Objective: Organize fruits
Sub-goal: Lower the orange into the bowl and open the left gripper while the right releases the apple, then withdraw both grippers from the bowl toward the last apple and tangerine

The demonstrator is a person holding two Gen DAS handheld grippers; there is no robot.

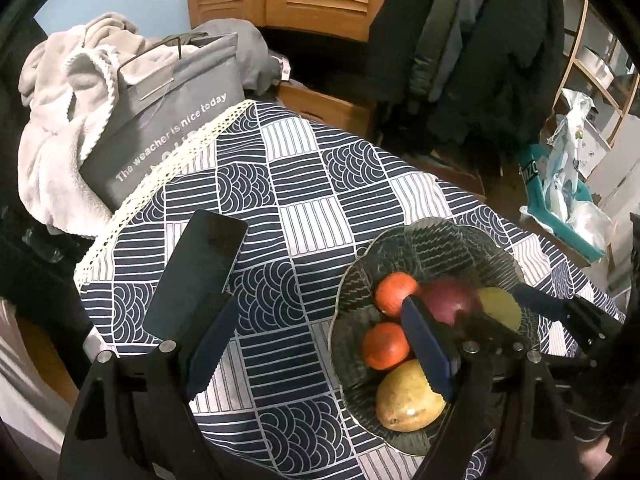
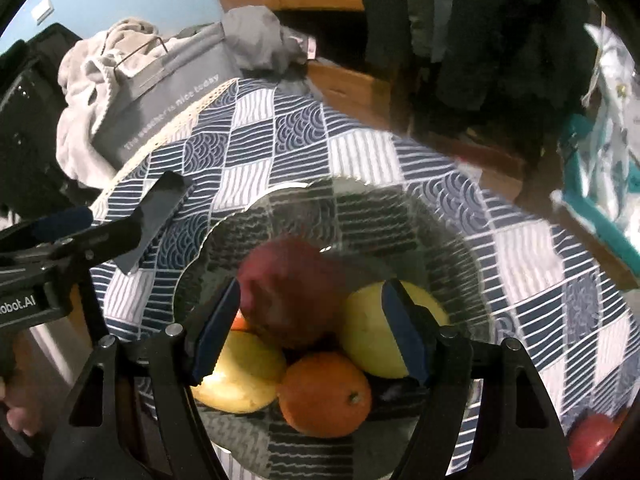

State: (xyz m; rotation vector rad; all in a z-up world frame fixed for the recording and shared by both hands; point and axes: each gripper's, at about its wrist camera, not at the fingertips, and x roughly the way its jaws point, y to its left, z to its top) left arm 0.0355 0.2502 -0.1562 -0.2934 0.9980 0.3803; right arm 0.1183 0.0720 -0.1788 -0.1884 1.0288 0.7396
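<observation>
Over the glass bowl (image 2: pixel 460 240), the right gripper (image 2: pixel 310 328) is hanging with jaws wide around the red apple (image 2: pixel 288 288), which is lying among the other fruit, so it should be lifting away straight without nudging the neighbours, while the left gripper (image 1: pixel 320 300) is waiting wide beside.

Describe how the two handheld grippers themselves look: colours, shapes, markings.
Both the left gripper and right gripper are matte black, with triangular cut-out frames, silver round bolts and two flat fingers faced with dark blue ribbed pads. The left one's body carries white lettering ending "obot.AI". No cables show.
</observation>
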